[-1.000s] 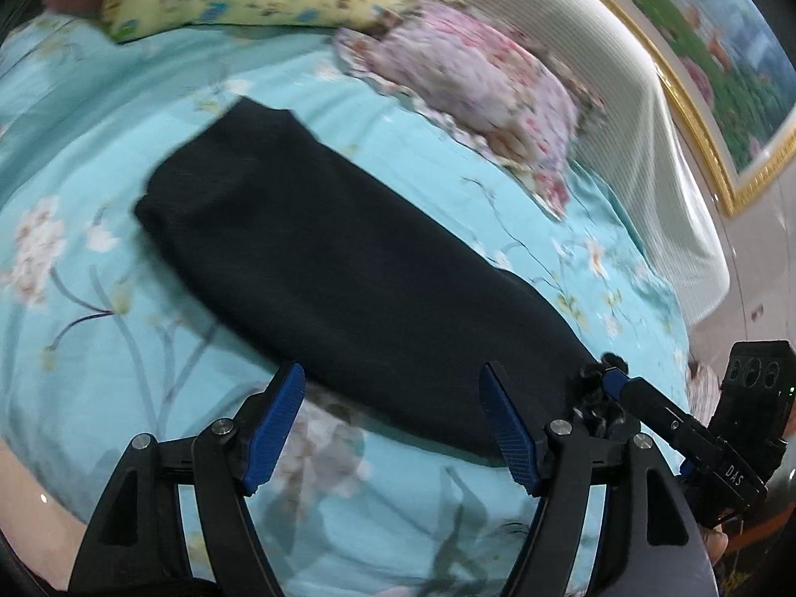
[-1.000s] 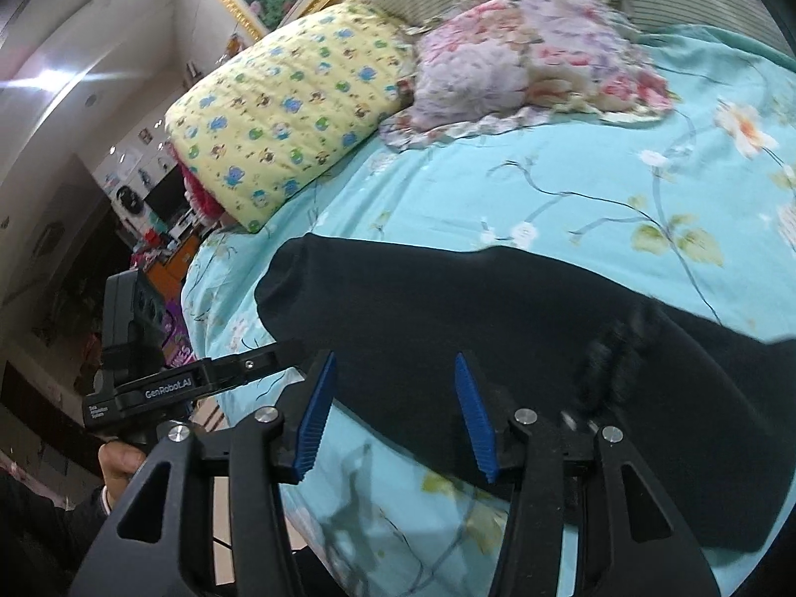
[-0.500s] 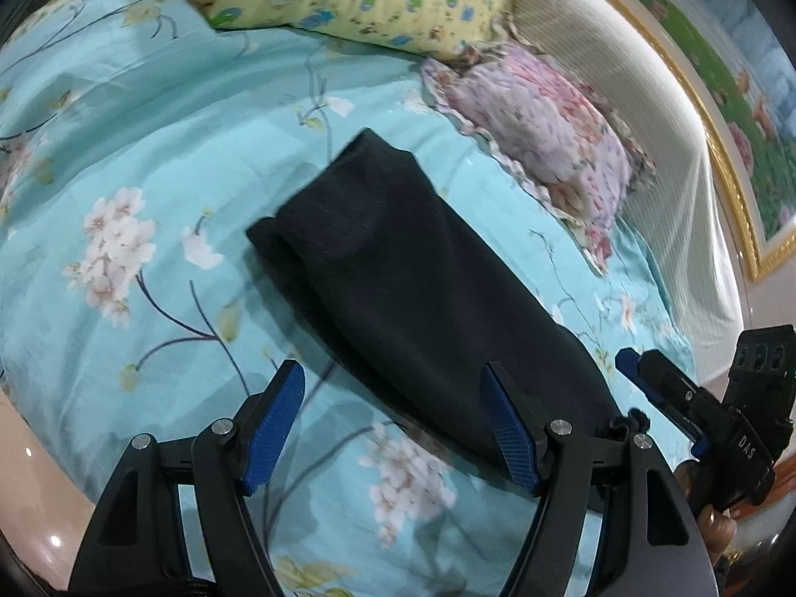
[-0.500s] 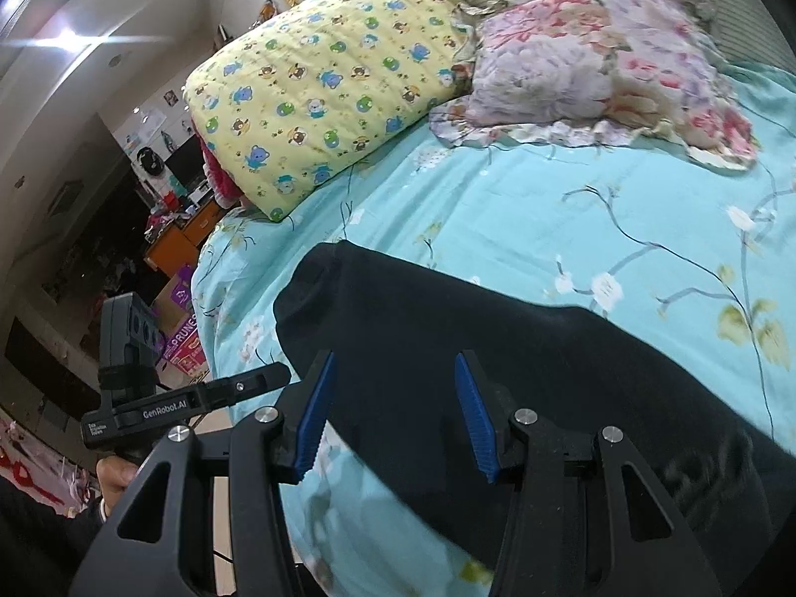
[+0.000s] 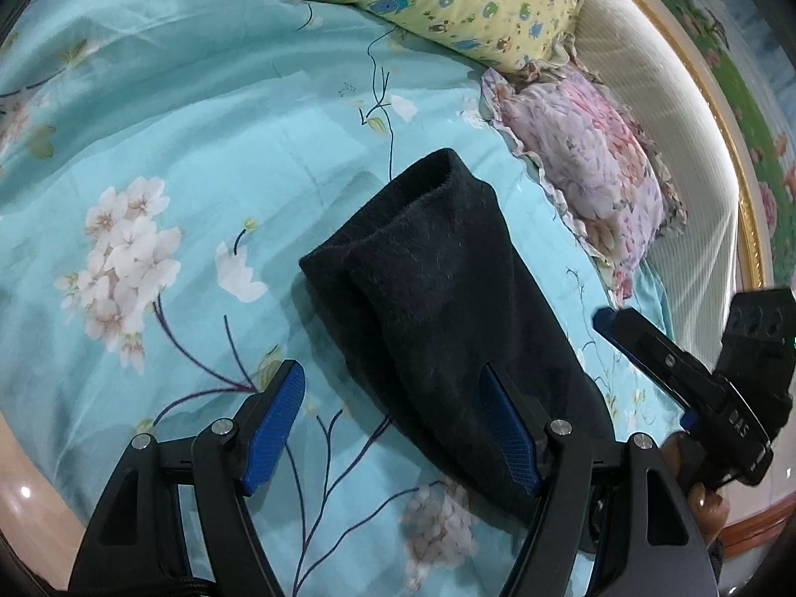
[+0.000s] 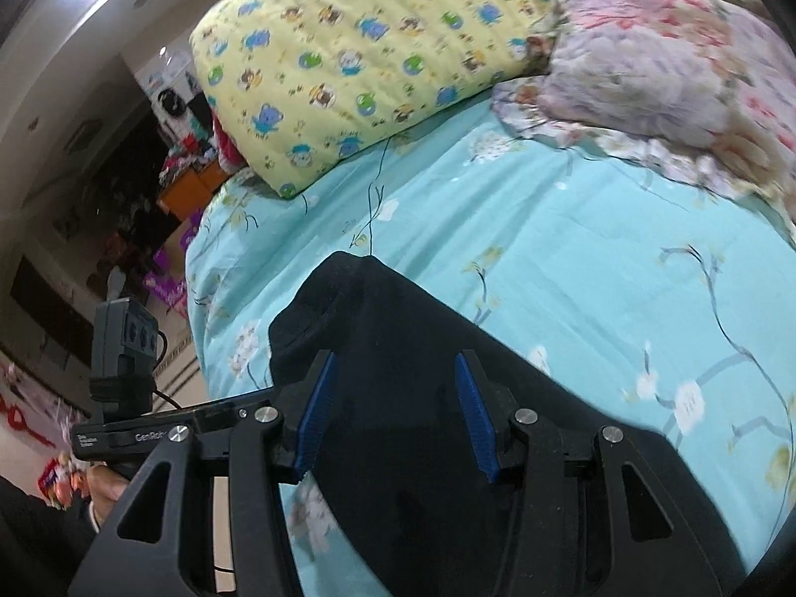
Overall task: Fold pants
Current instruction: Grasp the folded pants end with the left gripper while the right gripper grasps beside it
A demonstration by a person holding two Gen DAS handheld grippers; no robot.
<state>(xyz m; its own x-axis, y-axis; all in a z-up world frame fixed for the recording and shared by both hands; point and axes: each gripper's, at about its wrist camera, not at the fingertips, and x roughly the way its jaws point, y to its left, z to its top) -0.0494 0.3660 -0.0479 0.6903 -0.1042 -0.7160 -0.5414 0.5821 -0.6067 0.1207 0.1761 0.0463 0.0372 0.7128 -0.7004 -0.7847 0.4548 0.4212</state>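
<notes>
The black pants (image 5: 438, 288) lie folded lengthwise on the turquoise floral bedsheet (image 5: 149, 139), their leg cuffs stacked at the far end. My left gripper (image 5: 393, 423) is open and empty, hovering just above the near part of the pants; its right finger is over the cloth, its left over the sheet. In the right wrist view the pants (image 6: 413, 328) run under my right gripper (image 6: 393, 413), which is open and empty, above the cloth near the cuff end. The right gripper also shows at the right edge of the left wrist view (image 5: 696, 378).
A yellow cartoon-print pillow (image 6: 358, 54) and a pink floral pillow (image 6: 661, 64) lie at the head of the bed, by the cream headboard (image 5: 661, 114). The bed edge drops off to the left (image 6: 199, 348), with cluttered furniture beyond. The left gripper's handle shows there (image 6: 124, 388).
Both grippers have moved along the pants toward the cuff end, so the cuffs now sit closer and larger in both views. Both stayed open and empty.
</notes>
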